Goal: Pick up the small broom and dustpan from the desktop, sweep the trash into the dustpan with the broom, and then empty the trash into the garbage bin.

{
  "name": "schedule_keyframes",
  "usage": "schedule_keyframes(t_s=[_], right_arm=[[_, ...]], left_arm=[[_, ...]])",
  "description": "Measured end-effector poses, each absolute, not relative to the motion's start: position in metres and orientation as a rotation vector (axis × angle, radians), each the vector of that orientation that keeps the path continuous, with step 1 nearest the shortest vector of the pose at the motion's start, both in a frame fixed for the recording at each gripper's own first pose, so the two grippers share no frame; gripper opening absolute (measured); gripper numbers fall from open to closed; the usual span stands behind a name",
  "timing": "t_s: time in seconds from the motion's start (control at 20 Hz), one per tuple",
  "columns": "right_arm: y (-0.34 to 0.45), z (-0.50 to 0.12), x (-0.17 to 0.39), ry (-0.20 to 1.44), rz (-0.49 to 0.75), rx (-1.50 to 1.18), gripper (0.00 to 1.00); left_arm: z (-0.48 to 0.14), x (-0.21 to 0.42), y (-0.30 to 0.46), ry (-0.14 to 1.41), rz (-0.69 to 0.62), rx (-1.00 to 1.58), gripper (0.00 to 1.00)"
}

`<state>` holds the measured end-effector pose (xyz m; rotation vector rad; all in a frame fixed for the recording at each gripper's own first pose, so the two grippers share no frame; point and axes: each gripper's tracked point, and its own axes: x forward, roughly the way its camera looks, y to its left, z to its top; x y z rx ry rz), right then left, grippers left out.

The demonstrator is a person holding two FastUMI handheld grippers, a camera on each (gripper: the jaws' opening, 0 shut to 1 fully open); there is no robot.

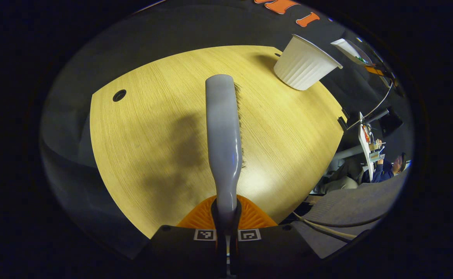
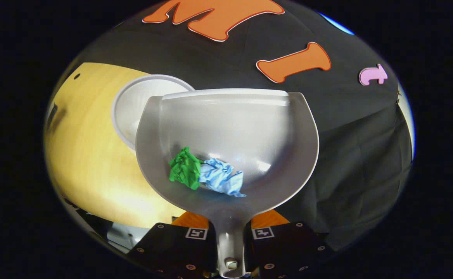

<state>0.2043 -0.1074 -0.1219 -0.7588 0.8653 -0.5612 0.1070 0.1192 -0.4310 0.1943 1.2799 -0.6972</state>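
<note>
My left gripper (image 1: 226,228) is shut on the handle of the small grey broom (image 1: 223,139), which points forward above the wooden desktop (image 1: 141,135); its dark bristles show along its right side. The white ribbed garbage bin (image 1: 304,64) stands at the desktop's far right. My right gripper (image 2: 229,240) is shut on the handle of the grey dustpan (image 2: 246,128), held in the air. Inside the pan lie a green paper wad (image 2: 184,168) and a blue paper wad (image 2: 222,177). The bin's open mouth (image 2: 133,104) sits just behind the pan's left edge.
A round cable hole (image 1: 119,95) is near the desktop's far left corner. Beyond the table's right edge are cables (image 1: 327,228), grey floor, and a seated person (image 1: 385,168) at another desk. The booth's black cloth (image 2: 366,155) hangs behind the dustpan.
</note>
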Motion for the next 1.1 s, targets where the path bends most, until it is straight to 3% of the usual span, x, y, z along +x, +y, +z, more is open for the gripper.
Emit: schedule_keyframes(t_s=[0.7, 1.1], right_arm=[[-0.113, -0.077, 0.245, 0.925, -0.616, -1.41, 0.27], [-0.084, -0.09, 0.255, 0.873, -0.503, -0.852, 0.27]], left_arm=[[-0.45, 0.133, 0.127, 1.279, -0.693, 0.195, 0.07], [-0.457, 0.137, 0.132, 1.278, -0.672, 0.188, 0.06]])
